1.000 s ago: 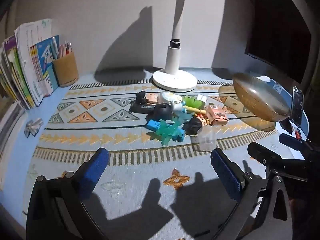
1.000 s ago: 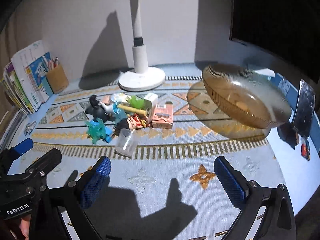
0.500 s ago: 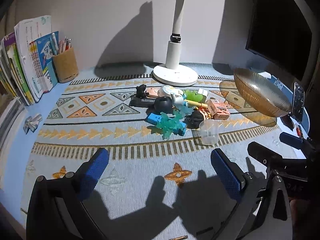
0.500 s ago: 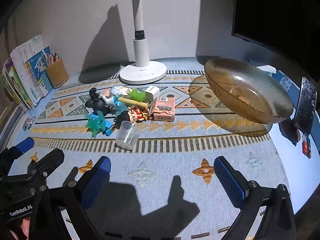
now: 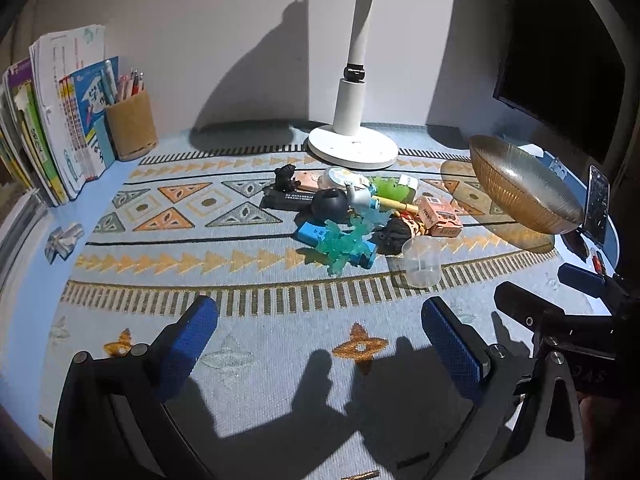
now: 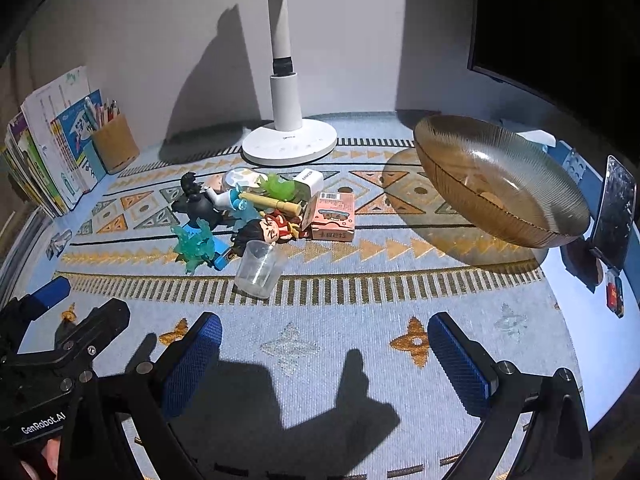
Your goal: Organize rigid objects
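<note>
My claw pads (image 6: pixel 456 360): blue, knurled rubbery | mat (image 6: pixel 320 320): woven matt cloth | bowl (image 6: pixel 496 184): ribbed glossy amber glass | cup (image 6: pixel 260 268): clear smooth plastic

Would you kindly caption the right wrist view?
Open right tongs hover before a toy pile beside an amber glass bowl.

A toy pile (image 6: pixel 256 212) lies before the lamp (image 6: pixel 289 136), left of the bowl (image 6: pixel 496 184).

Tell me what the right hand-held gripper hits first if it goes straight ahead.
Probably the clear plastic cup, lying just left of the line of the open right hand-held gripper; only bare patterned mat lies between, though depth is uncertain.
</note>
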